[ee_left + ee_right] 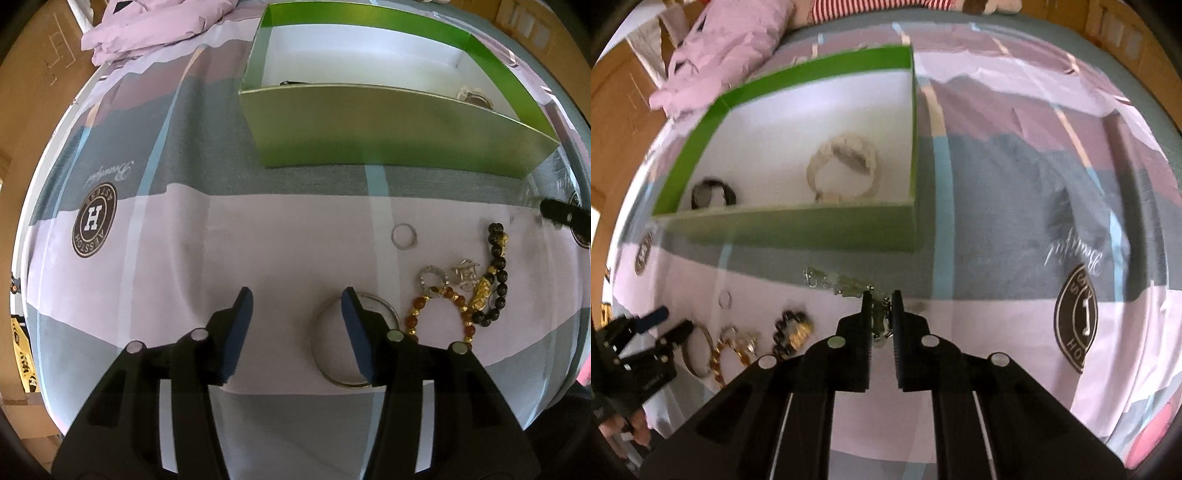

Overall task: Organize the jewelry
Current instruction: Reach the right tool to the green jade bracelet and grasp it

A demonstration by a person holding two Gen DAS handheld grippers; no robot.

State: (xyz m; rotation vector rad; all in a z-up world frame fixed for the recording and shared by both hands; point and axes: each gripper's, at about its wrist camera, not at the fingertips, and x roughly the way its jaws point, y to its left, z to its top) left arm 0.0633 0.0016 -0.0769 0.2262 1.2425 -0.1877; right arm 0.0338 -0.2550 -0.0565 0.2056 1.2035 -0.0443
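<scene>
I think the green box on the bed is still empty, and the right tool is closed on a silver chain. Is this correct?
Not quite. The green box is not empty: the right wrist view shows a white bracelet and a dark one inside. The rest holds: the right tool is closed on the silver chain.

Left gripper (297, 297), jaws apart and empty, above a patterned bedsheet (258, 236). A metal bangle (325, 363) lies partly under its right finger. Right of it: beaded bracelets (480, 295); beyond it, a small ring (404, 236) and an open green box (388, 125).
</scene>
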